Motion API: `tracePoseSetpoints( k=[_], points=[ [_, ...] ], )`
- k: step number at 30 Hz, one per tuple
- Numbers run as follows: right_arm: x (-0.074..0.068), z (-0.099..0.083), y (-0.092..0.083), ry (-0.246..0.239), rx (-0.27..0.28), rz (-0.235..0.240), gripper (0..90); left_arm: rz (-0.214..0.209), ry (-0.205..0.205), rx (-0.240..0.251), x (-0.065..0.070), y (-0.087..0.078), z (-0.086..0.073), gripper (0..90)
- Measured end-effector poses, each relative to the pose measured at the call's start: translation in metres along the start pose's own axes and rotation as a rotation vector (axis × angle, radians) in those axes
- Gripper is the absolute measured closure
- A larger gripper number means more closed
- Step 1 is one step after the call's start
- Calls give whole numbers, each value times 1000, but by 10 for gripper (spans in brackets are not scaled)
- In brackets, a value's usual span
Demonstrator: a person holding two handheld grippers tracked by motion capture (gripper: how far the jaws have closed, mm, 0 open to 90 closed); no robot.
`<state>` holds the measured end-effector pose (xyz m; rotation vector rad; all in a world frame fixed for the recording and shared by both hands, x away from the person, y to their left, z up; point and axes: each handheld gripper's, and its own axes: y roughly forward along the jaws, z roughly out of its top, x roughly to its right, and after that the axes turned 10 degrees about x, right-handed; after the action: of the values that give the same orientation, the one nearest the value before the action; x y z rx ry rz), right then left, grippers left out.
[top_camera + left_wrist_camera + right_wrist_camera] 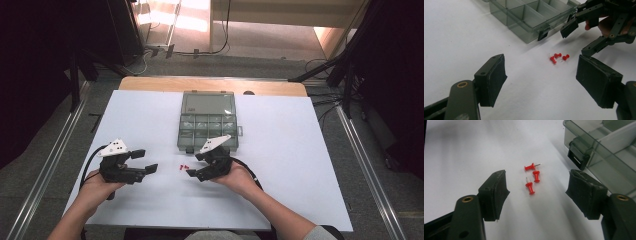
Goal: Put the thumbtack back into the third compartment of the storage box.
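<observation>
**Three red push pins between two spread hand-held grippers**

The desk [280, 165] is a flat rectangle under a smooth, matte white sheet, with a strip of pale wood showing along its far edge. At the 12 o'clock side of the sheet's middle sits an organiser box [207, 125] of smoky, translucent plastic: a hinged lid laid back flat, thin glossy walls dividing the tray into small square cells, and a dark latch on its near wall.

The left hand-held gripper [145, 161], at about 8 o'clock from the box, is angular black plastic with brass-coloured pivot rivets; its flat, rubbery, square-edged pads stand wide apart with nothing between them. The right hand-held gripper [196, 165], at about 6 o'clock from the box and just in front of its near wall, carries a grey three-cornered plate; its pads, rougher and frayed at the edges, are spread apart and clamp nothing.

The push pins [532, 177], three of them, lie loose on the white sheet at roughly 7 o'clock from the box, between the two grippers and just ahead of the right one's pads. Each has a glossy red, spool-shaped plastic head and a thin steel point, and they lie close together.
</observation>
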<state>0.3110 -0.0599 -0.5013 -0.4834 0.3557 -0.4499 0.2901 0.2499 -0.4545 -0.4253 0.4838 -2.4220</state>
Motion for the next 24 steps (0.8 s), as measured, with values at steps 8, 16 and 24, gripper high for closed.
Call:
tracePoseSetpoints(
  k=[8, 16, 24],
  points=[
    [-4, -3, 9, -30, -36, 10, 428, -1, 0, -3, 0, 0, 0, 234],
    [-5, -3, 13, -37, -52, 1, 499, 5, 13, -9, 1, 0, 0, 234],
    [-8, -3, 14, -70, -75, 26, 639, 7, 14, -8, 1, 0, 1, 234]
  ],
)
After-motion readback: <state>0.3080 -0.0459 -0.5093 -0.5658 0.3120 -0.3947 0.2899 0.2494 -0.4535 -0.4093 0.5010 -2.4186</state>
